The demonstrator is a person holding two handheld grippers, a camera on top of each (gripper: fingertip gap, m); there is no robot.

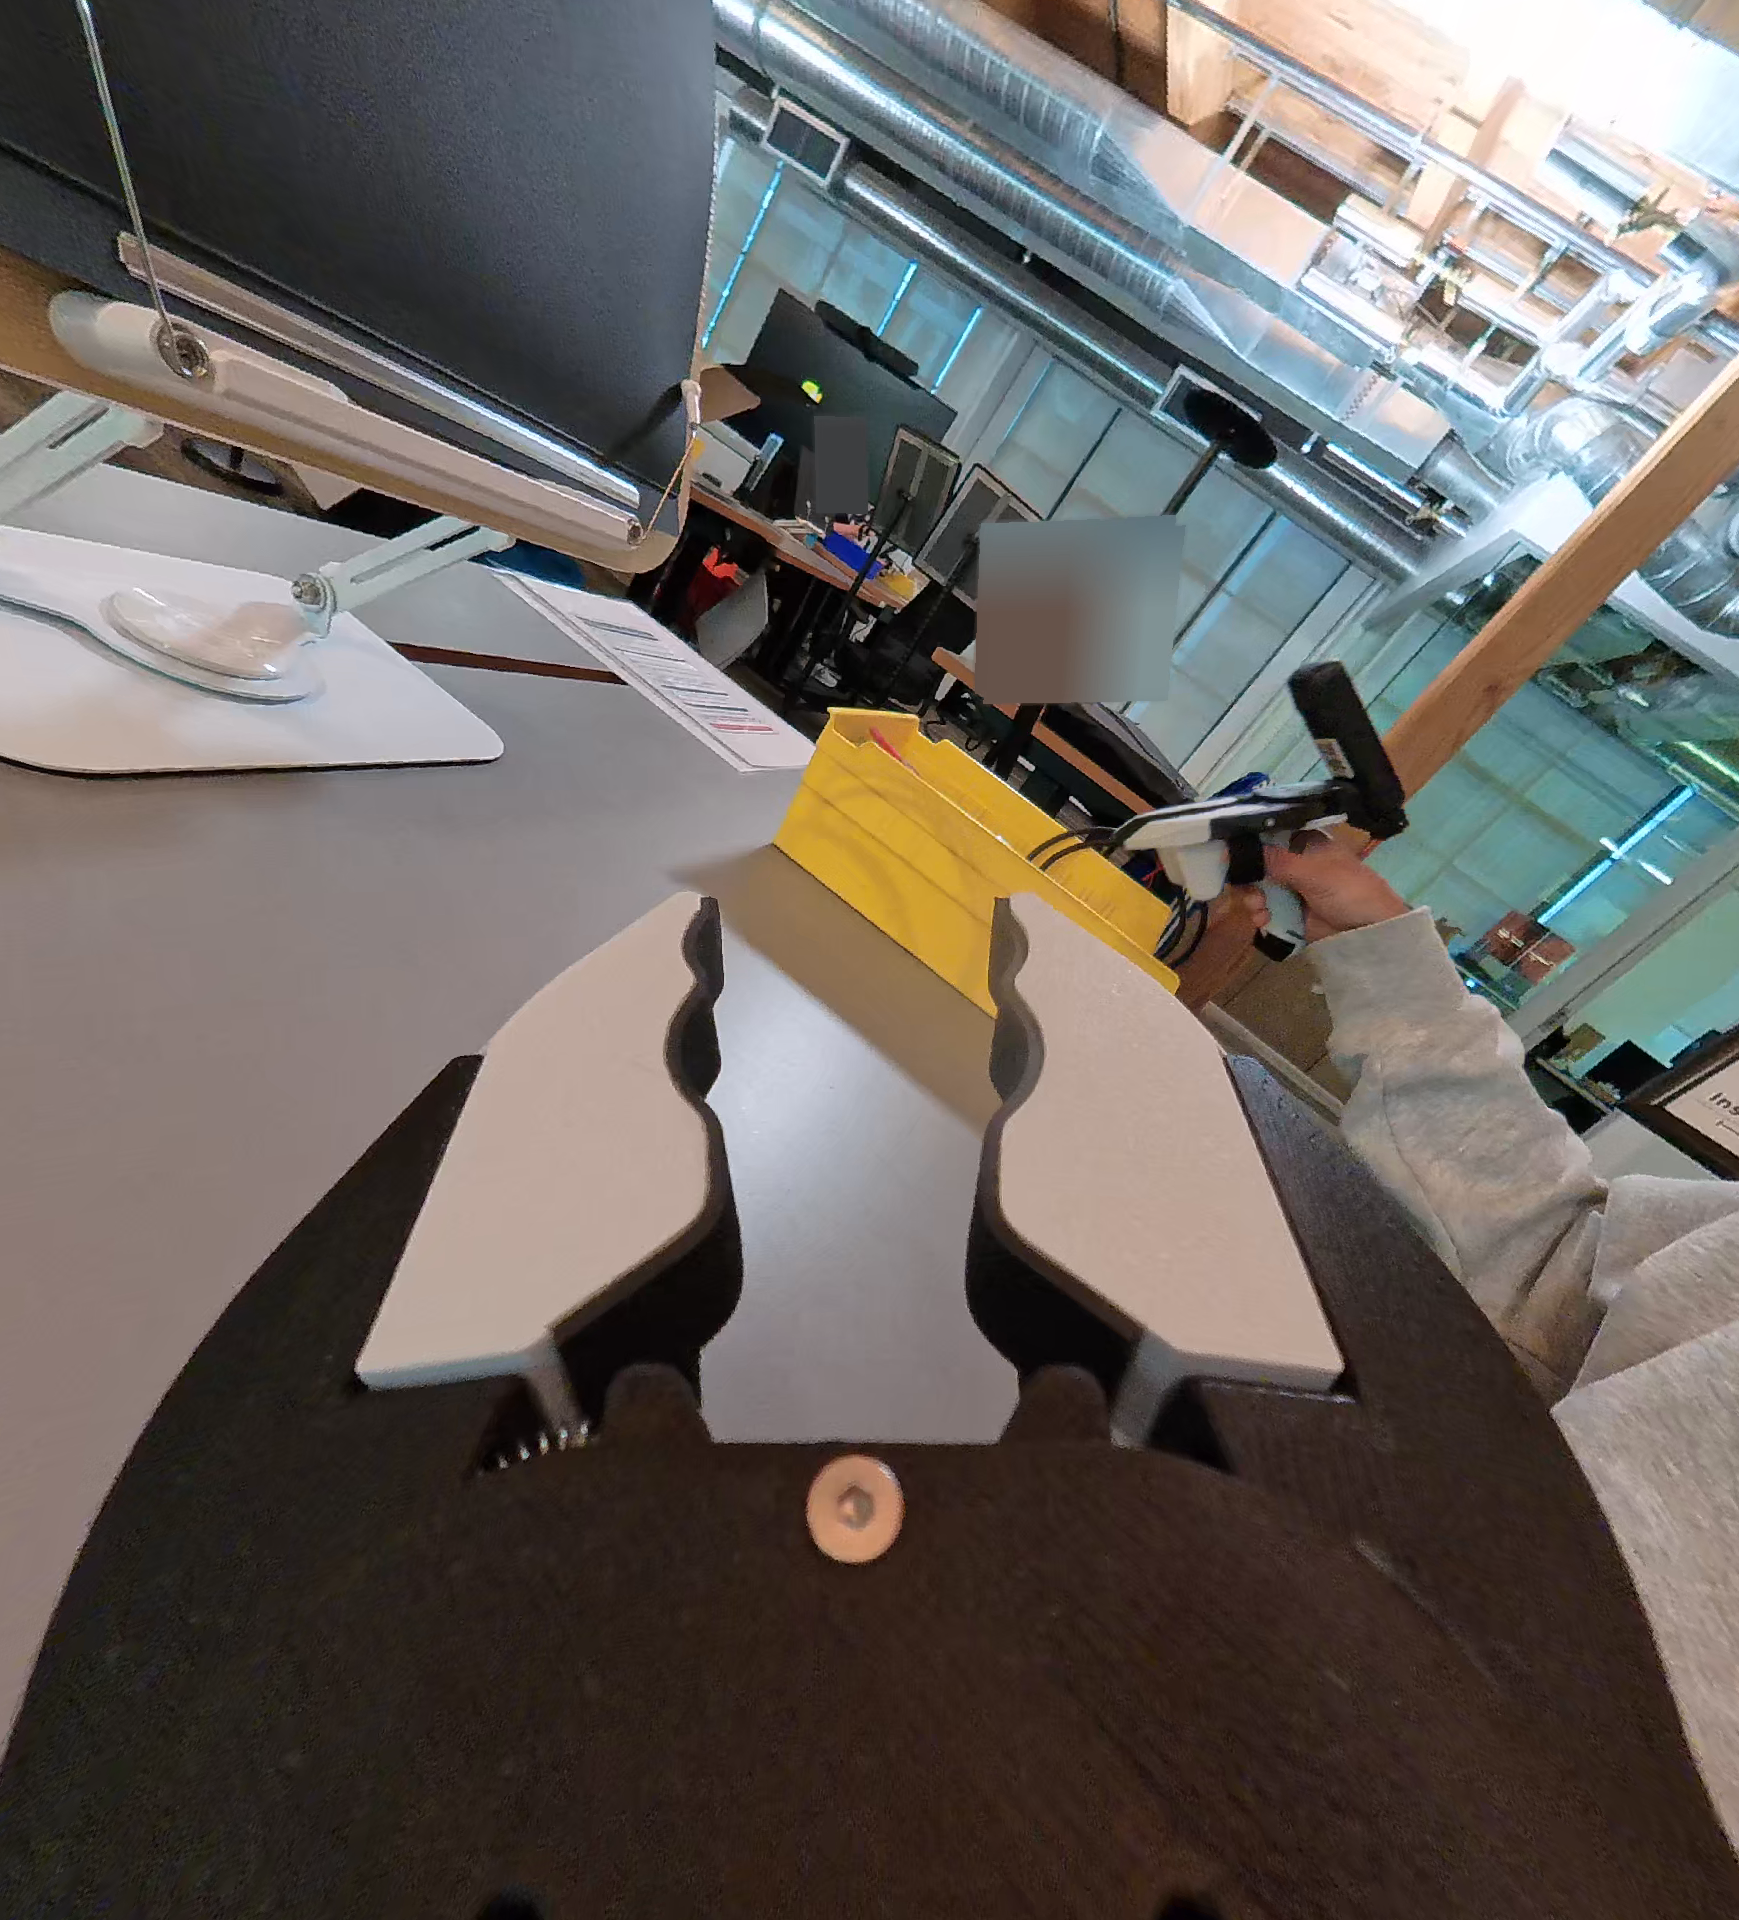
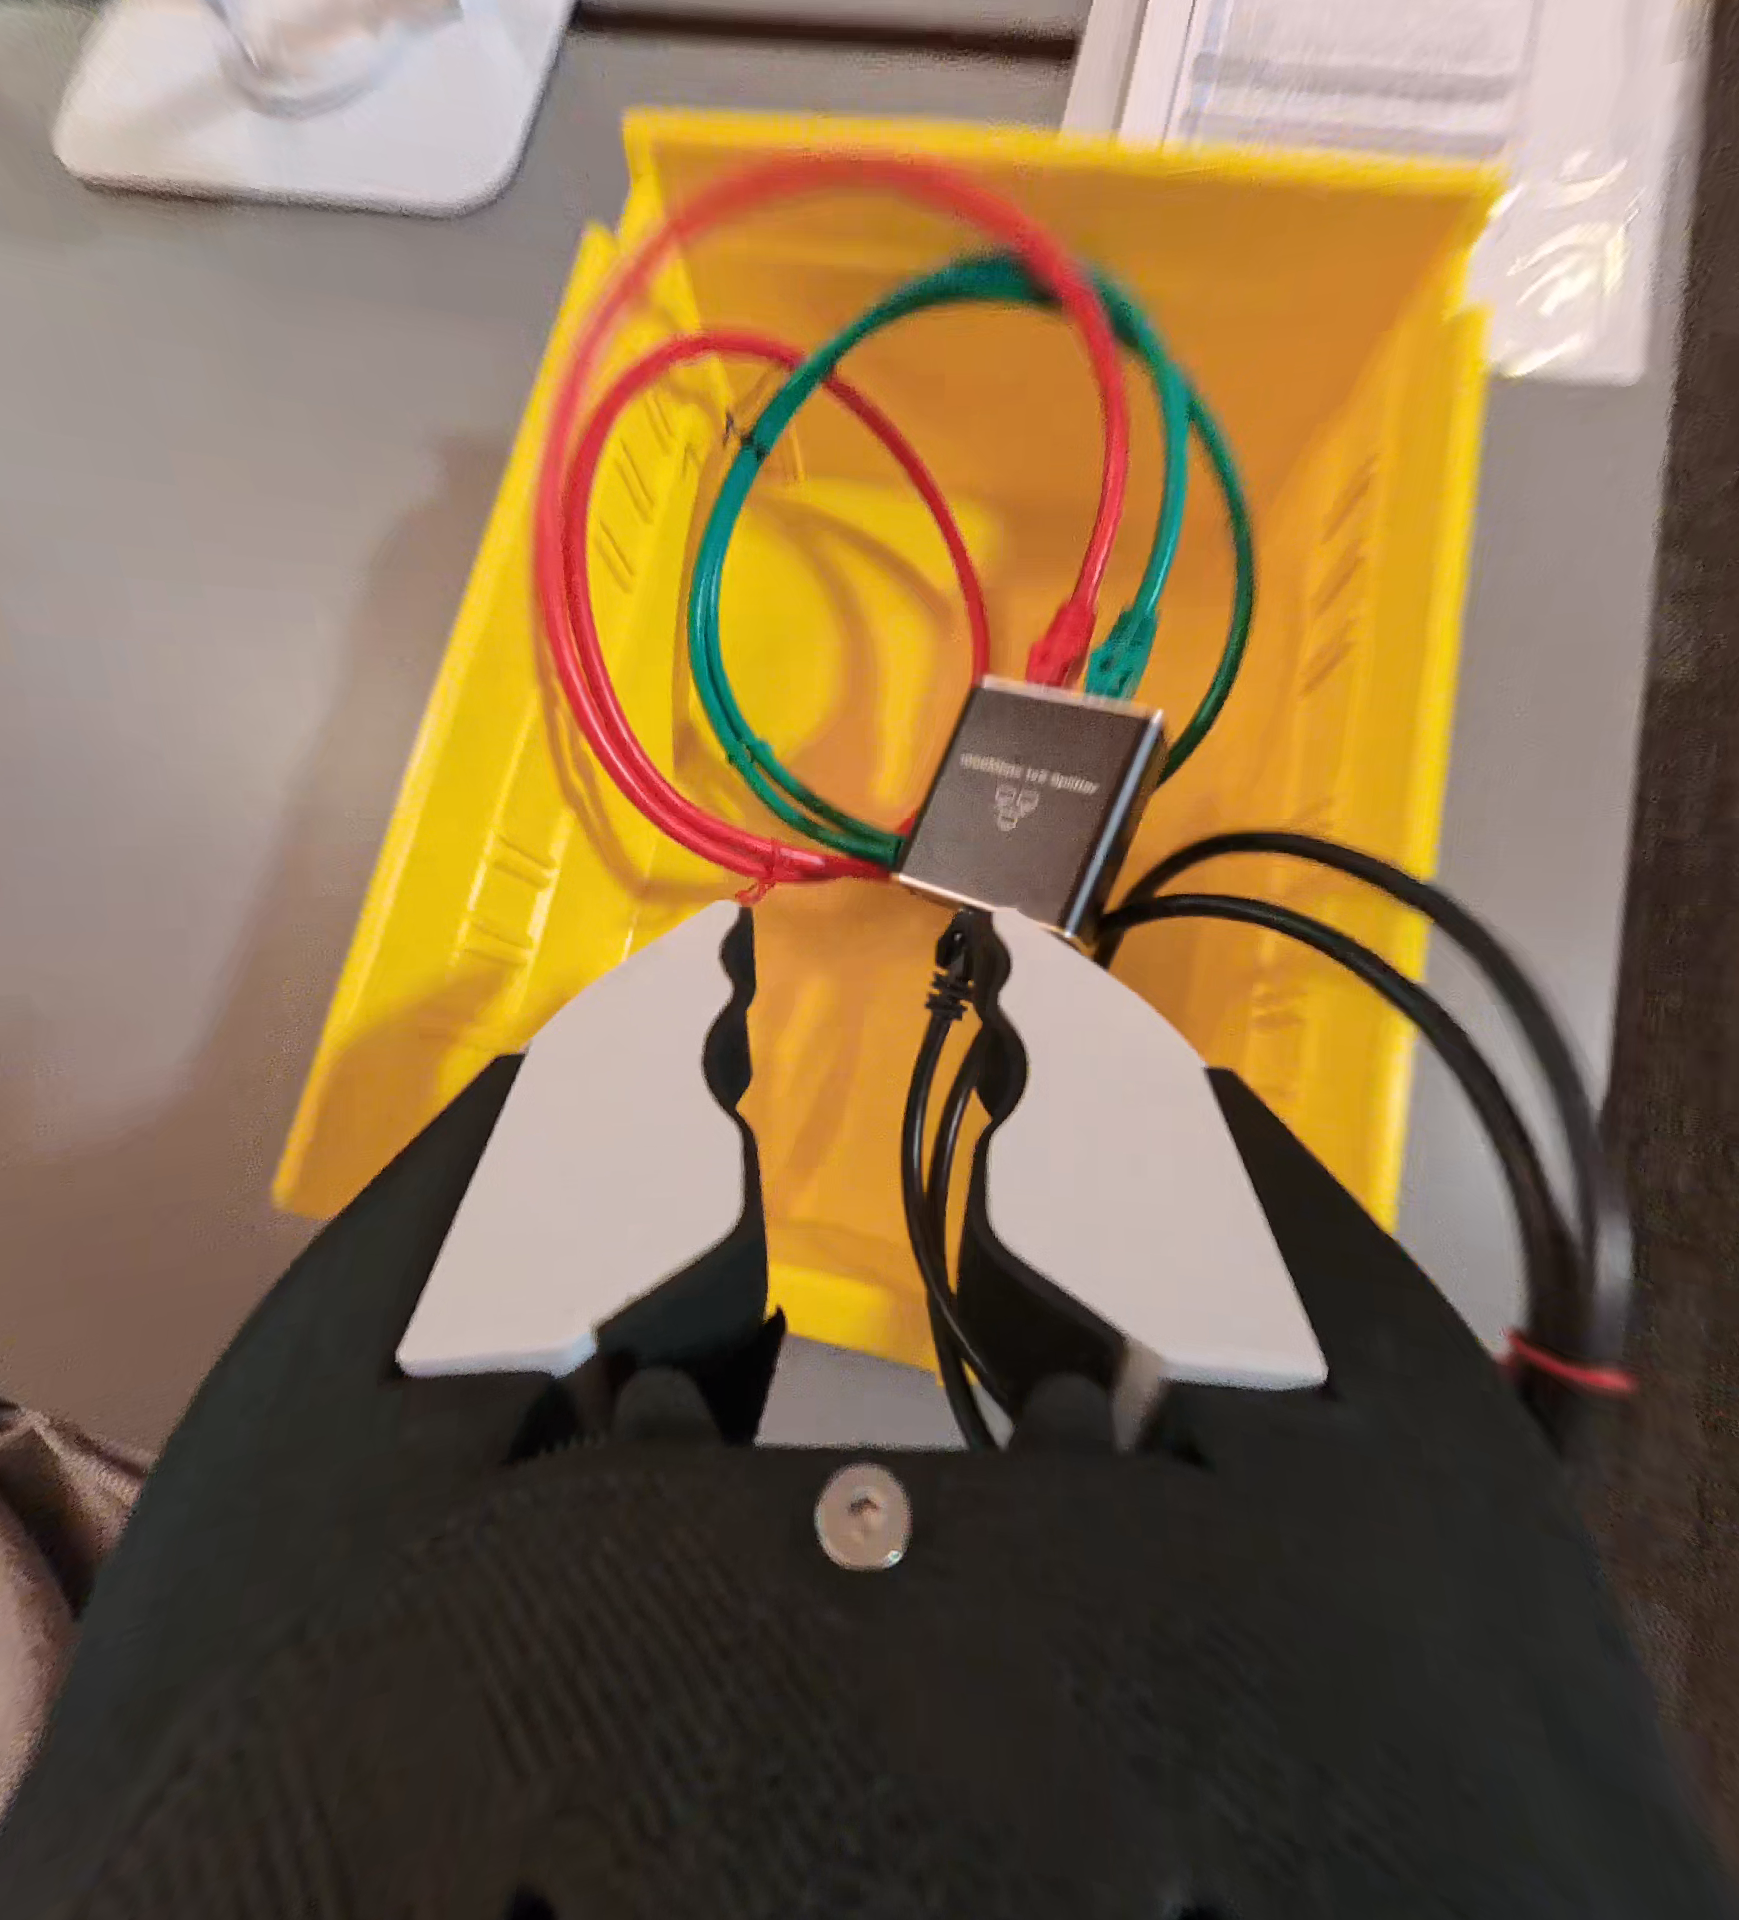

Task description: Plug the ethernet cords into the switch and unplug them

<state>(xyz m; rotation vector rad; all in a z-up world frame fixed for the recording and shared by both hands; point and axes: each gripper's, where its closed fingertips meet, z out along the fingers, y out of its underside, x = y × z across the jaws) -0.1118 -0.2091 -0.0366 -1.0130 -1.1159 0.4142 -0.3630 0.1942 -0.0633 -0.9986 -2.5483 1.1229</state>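
Yellow bin near tabletop's right edge holds switch, red cord and green cord plugged. Right gripper spread above; left gripper spread, idle. Judgement: pinch switch body, not black cable.

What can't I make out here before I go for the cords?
- Right wrist view: motion blur softens the red cord and green cord plugs at the switch; seating unclear.
- The switch hides their other ends.
- The black cables are cut off behind the right gripper.
- Left wrist view: the yellow bin wall hides its contents.
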